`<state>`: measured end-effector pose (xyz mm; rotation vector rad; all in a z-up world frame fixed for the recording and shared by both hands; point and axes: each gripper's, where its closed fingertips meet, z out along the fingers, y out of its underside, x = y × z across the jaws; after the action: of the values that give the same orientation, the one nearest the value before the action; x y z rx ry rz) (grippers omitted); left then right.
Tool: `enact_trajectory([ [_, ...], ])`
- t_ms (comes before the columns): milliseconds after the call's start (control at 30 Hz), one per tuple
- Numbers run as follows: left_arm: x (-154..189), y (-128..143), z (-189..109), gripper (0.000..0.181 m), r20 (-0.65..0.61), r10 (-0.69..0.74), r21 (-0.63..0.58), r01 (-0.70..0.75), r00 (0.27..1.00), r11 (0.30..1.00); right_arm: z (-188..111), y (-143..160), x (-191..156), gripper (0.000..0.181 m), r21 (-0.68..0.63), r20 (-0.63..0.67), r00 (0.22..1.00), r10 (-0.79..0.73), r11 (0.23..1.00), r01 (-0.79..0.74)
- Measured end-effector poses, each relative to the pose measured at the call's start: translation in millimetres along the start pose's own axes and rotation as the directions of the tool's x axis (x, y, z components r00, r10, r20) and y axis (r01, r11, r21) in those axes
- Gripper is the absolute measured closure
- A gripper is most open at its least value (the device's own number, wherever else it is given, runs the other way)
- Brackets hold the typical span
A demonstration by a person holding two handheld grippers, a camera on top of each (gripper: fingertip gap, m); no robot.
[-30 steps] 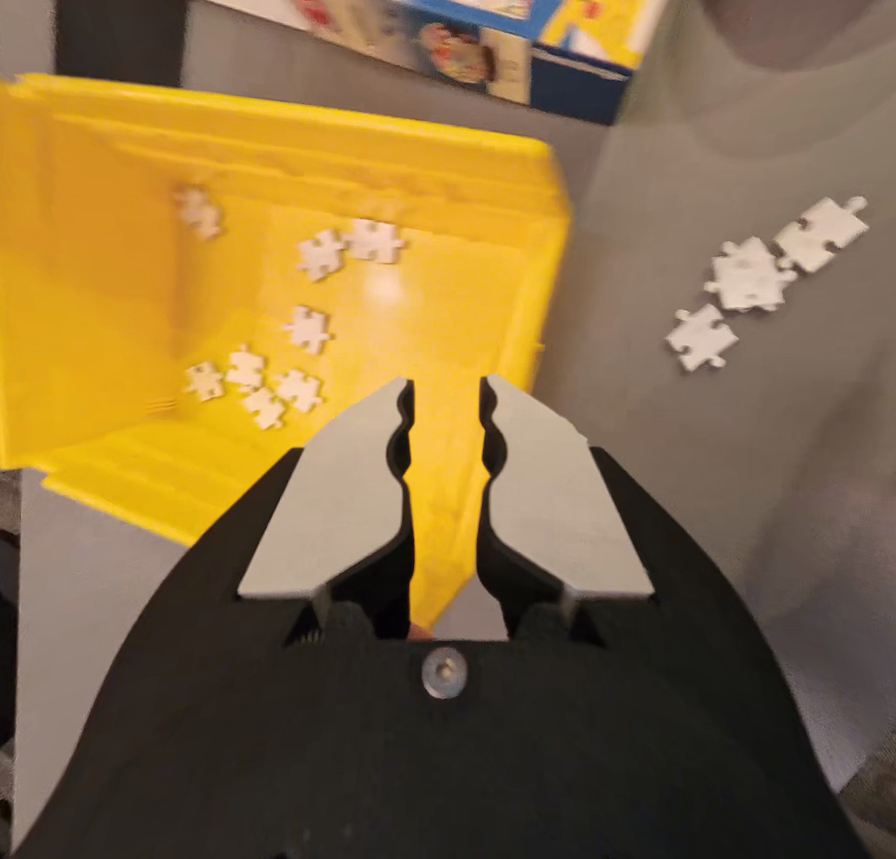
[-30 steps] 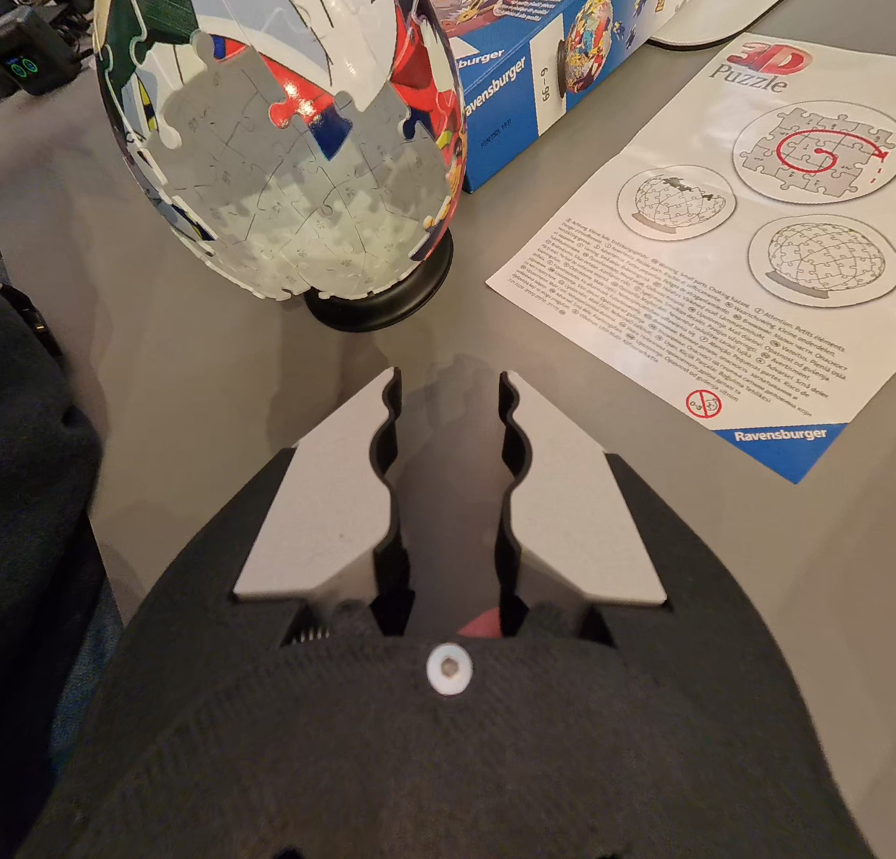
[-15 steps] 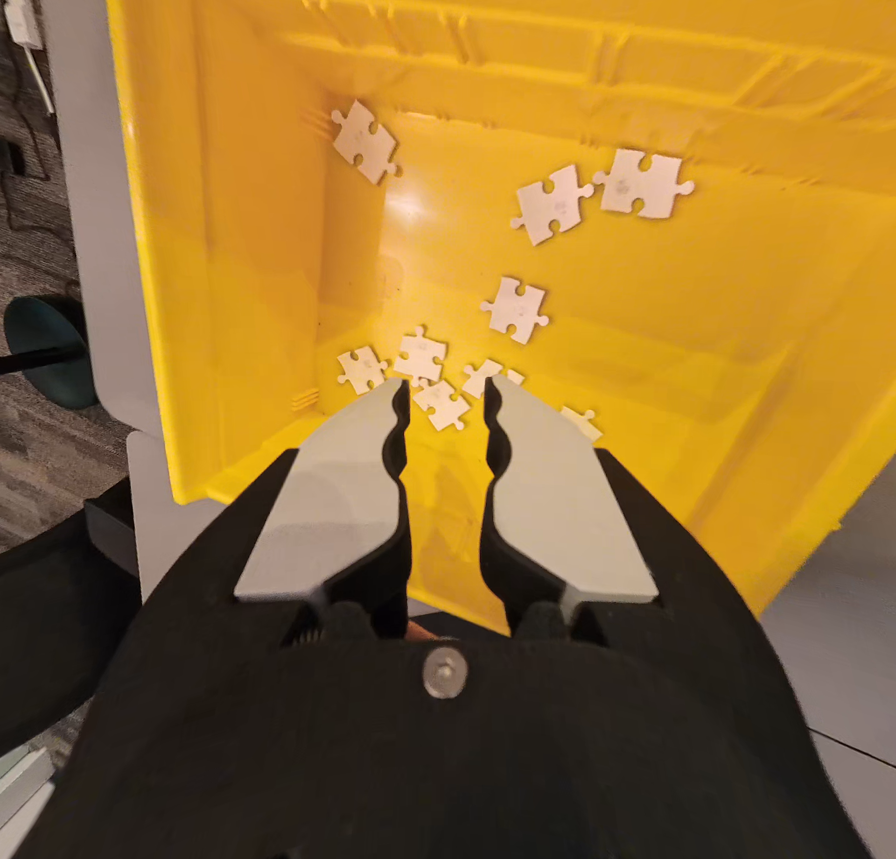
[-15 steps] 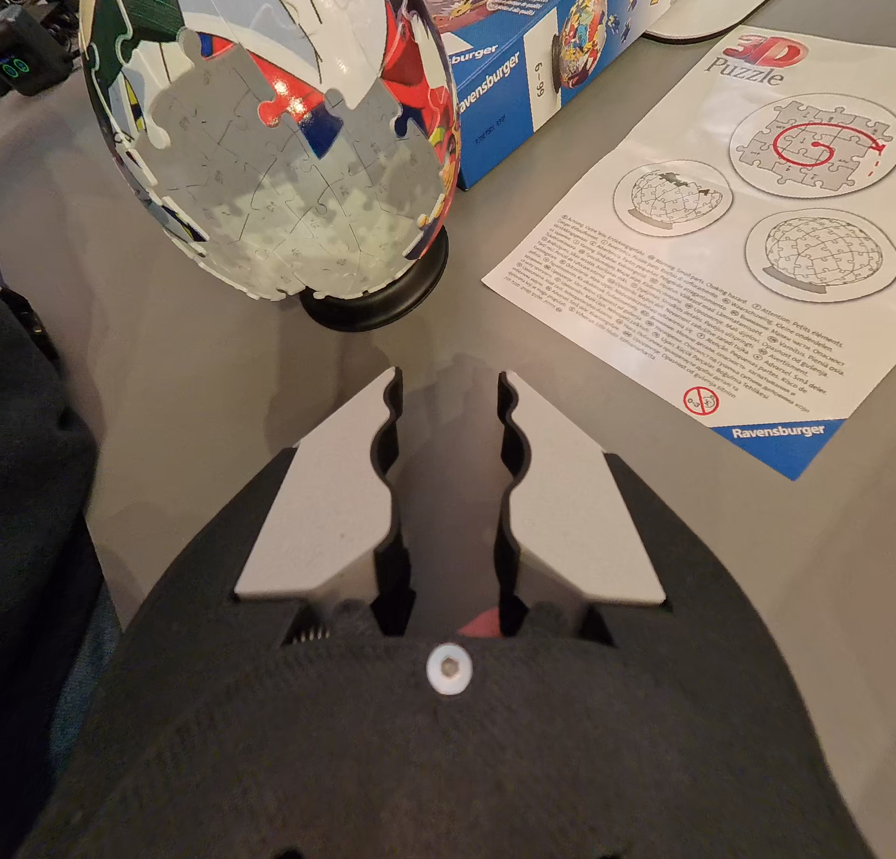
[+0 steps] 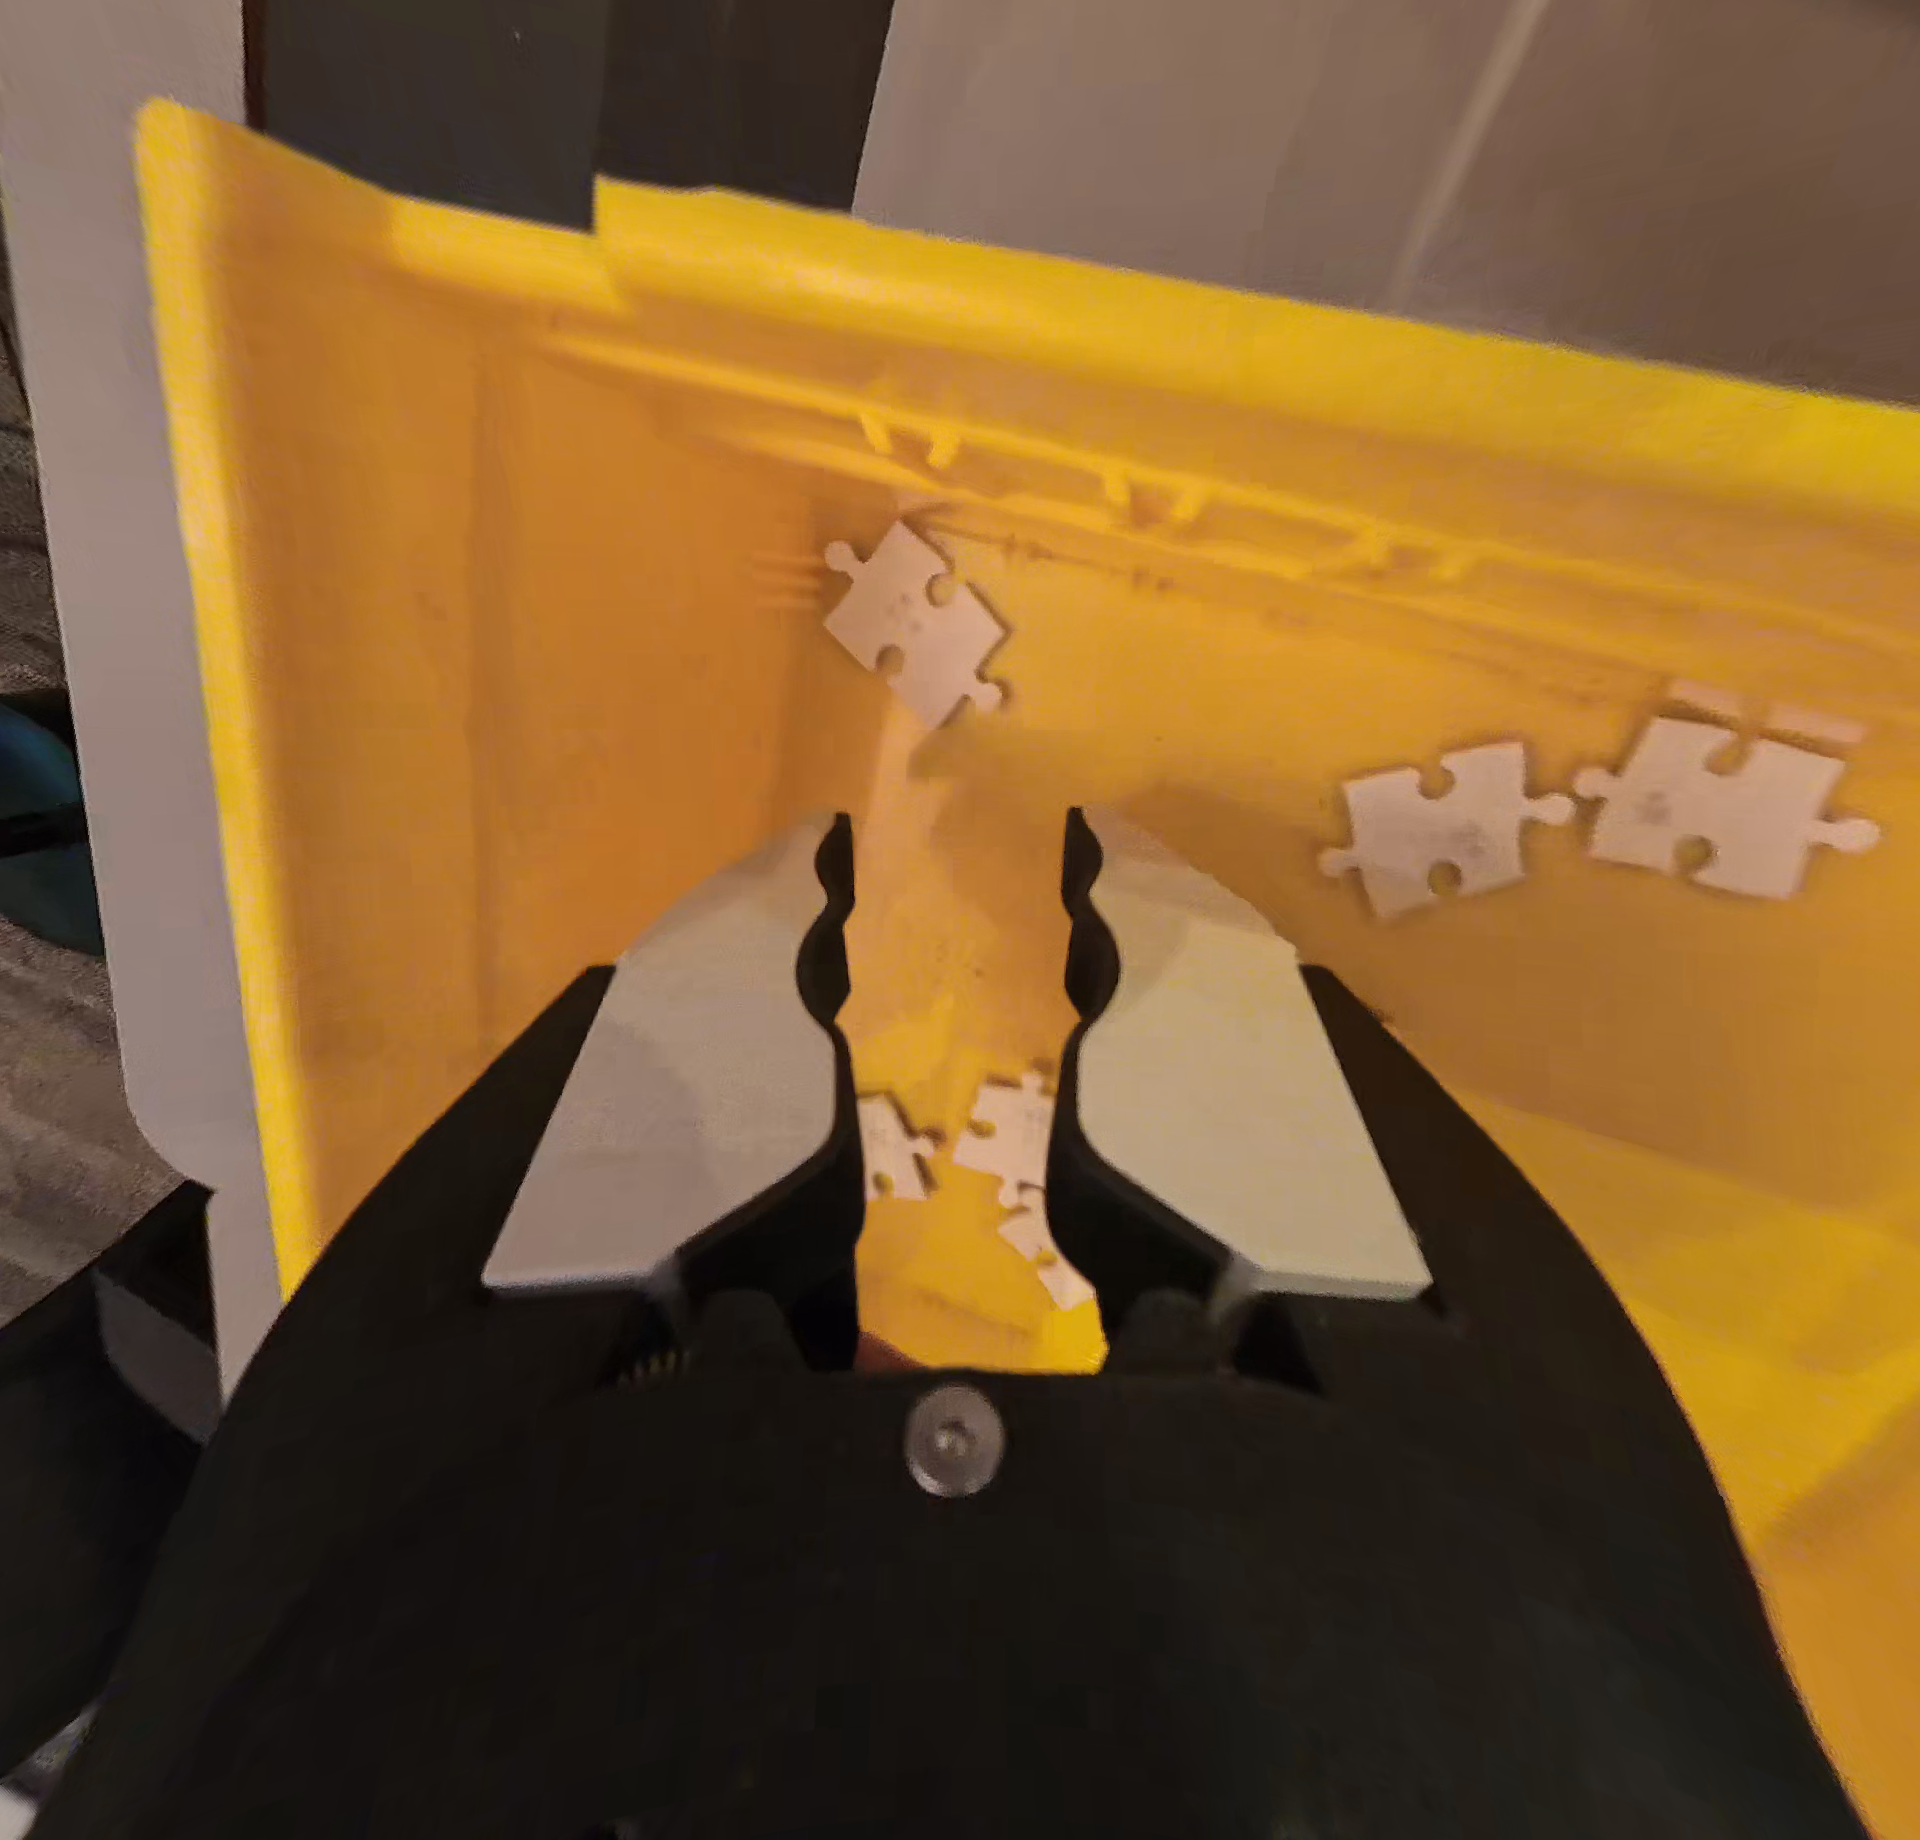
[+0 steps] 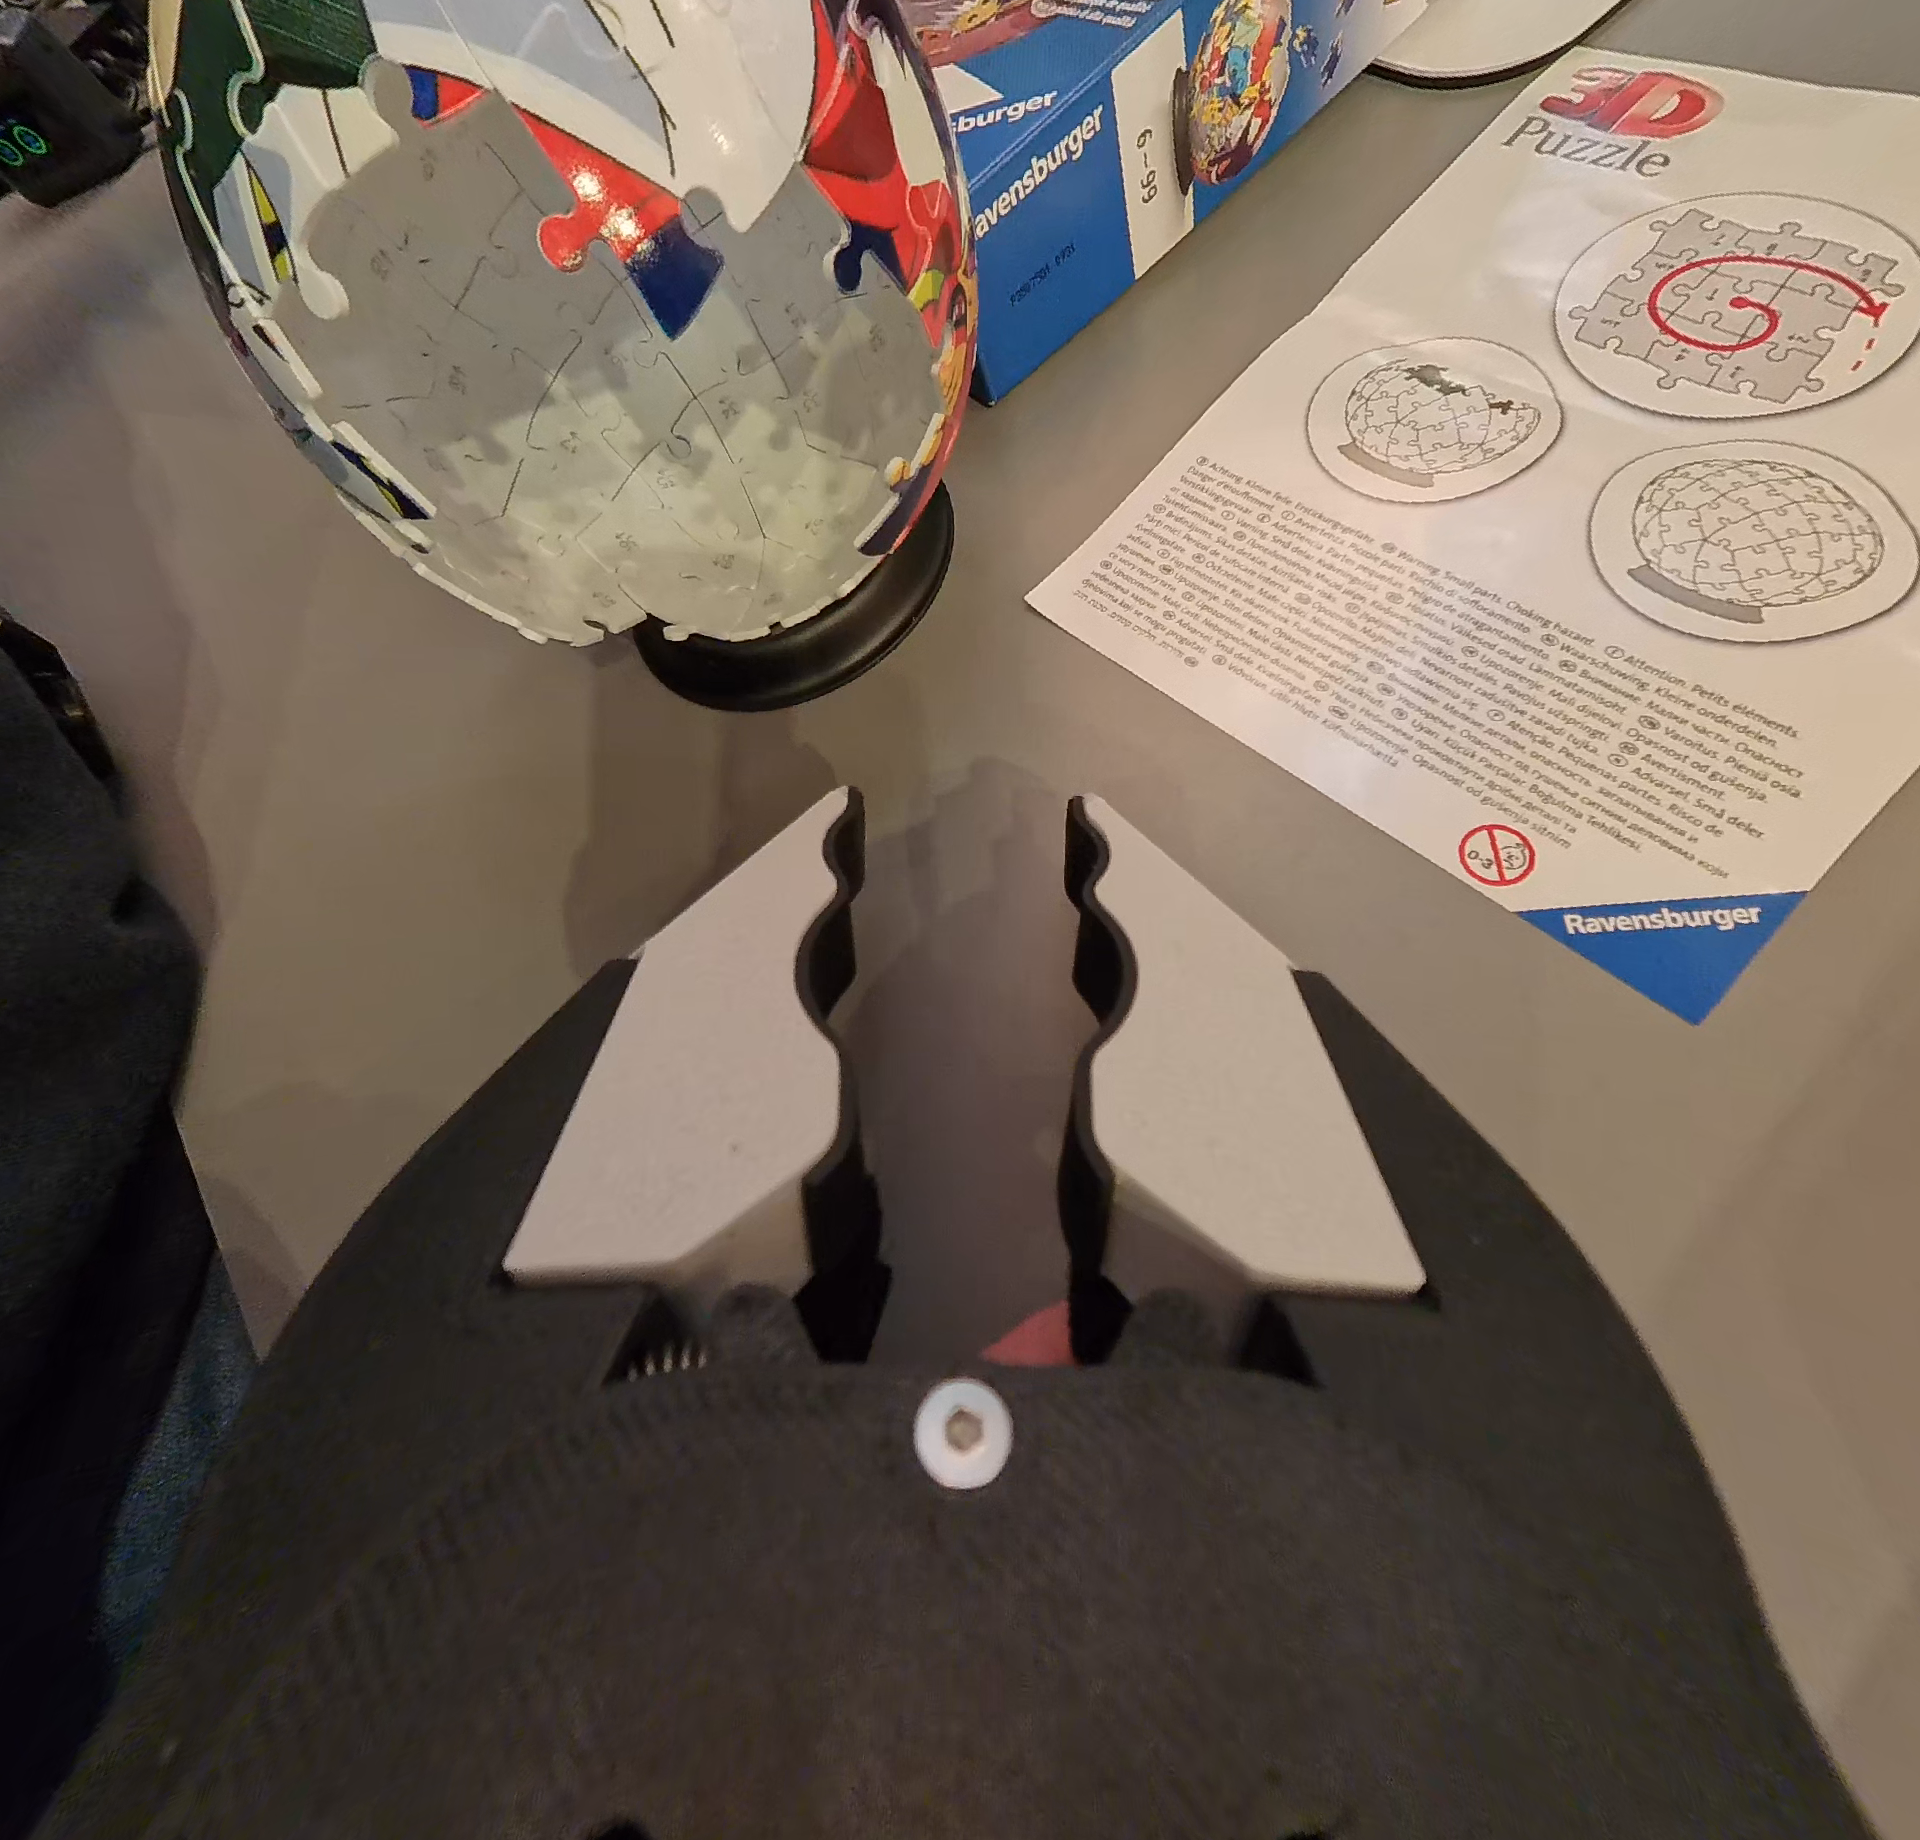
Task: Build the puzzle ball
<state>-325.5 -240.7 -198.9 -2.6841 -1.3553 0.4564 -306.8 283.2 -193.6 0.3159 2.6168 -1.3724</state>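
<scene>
Over the yellow bin [image 5: 436,647], left gripper [image 5: 951,834] jaws gape empty.

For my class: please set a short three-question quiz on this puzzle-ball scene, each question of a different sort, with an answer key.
1. True or false: the left gripper is shut on a puzzle piece.
2. Multiple choice: the puzzle ball rests on
A) a black ring stand
B) the instruction sheet
C) the yellow bin
3. Fill in: the loose white puzzle pieces lie inside the ______ bin.

Key
1. False: both its jaws stand apart with nothing between them, above the bin floor.
2. A: the black ring stand sits on the grey table, beside the instruction sheet and the blue box. The right gripper hangs open in front of it.
3. yellow
</scene>
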Motion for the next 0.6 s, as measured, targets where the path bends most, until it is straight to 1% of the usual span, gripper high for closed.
enact_trajectory([
  [33, -1, 1, 4, 0.142, -0.001, 0.007, -0.016, -0.007, 1.000, 1.000, 0, 0, 0, 0.144, 0.001, 0.000, 1.000, 0.001, 1.000, -0.001],
  [100, 5, -2, 5, 0.143, -0.042, 0.012, -0.005, -0.012, 0.999, 1.000, 0, 0, 0, 0.144, 0.002, 0.001, 1.000, 0.004, 1.000, -0.004],
  [233, 30, 4, -7, 0.138, -0.151, 0.049, -0.026, -0.054, 0.987, 0.998, 0, 0, 0, 0.144, 0.003, 0.005, 1.000, 0.010, 1.000, -0.010],
  [333, 44, 8, -14, 0.136, -0.177, 0.077, -0.029, -0.083, 0.981, 0.996, 0, 0, 0, 0.144, 0.001, 0.002, 1.000, 0.007, 1.000, -0.007],
  [467, 54, 16, -15, 0.136, -0.194, 0.100, -0.043, -0.110, 0.976, 0.993, 0, 0, 1, 0.144, -0.002, -0.001, 1.000, 0.006, 1.000, -0.006],
  [600, 60, 19, -18, 0.136, -0.201, 0.122, -0.037, -0.132, 0.972, 0.991, 1, 1, 1, 0.144, -0.004, -0.002, 1.000, 0.007, 1.000, -0.007],
])
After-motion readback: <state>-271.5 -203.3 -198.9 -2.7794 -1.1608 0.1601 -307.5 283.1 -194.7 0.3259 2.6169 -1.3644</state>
